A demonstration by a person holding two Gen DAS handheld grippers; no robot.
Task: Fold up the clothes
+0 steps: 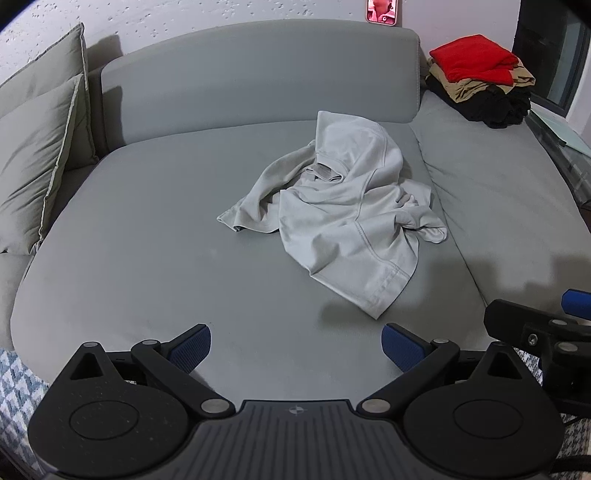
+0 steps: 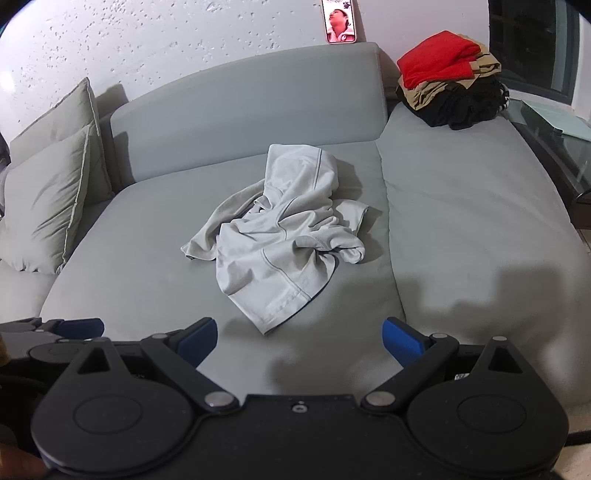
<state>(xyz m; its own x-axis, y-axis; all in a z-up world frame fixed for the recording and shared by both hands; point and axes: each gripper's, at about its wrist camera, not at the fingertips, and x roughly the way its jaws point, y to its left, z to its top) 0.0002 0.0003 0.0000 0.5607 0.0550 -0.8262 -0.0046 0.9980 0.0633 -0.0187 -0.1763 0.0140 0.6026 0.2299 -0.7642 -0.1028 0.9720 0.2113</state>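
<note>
A crumpled light grey garment (image 1: 343,210) lies in a heap on the grey sofa seat (image 1: 147,240); it also shows in the right wrist view (image 2: 280,240). My left gripper (image 1: 295,349) is open and empty, held over the seat's front edge, short of the garment. My right gripper (image 2: 299,341) is open and empty, also at the front edge, just short of the garment's near hem. The right gripper shows at the right edge of the left wrist view (image 1: 546,325), and the left gripper at the left edge of the right wrist view (image 2: 55,332).
A stack of folded clothes, red on top of tan and black (image 1: 480,81), sits at the back right of the sofa (image 2: 450,77). Grey cushions (image 1: 37,155) lean at the left. A phone (image 2: 339,20) stands on the backrest. A glass side table (image 2: 554,136) is at the right.
</note>
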